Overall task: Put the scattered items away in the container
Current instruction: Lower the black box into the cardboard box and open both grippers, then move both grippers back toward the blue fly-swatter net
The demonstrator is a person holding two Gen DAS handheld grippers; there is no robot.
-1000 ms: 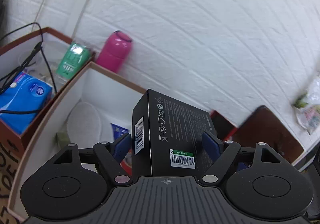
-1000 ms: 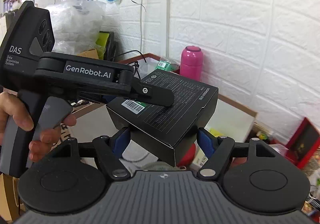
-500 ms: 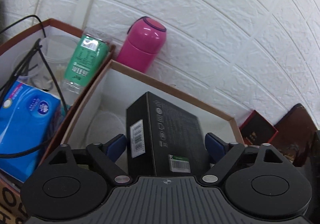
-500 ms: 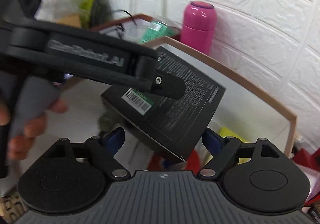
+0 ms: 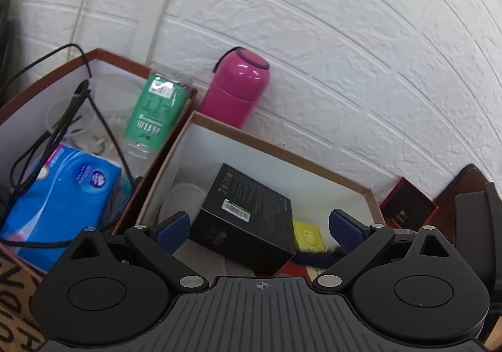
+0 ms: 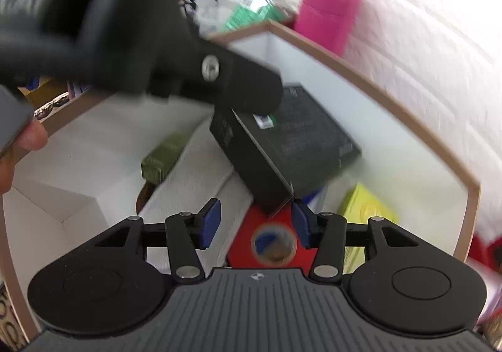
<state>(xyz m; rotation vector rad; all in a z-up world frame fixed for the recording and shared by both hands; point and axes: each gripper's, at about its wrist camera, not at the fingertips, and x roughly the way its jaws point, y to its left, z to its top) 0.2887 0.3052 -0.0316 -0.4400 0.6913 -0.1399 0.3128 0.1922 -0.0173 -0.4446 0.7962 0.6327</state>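
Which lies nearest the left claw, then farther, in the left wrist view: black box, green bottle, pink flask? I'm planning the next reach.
1. Black box: between the open fingers, inside the container.
2. Green bottle: upper left, in the neighbouring box.
3. Pink flask: behind, against the wall.

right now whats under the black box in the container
The black box lies tilted in the container, over a red item and a yellow pack. Anything beneath its middle is hidden.

both wrist views close above container (image 5: pixel 276 149)
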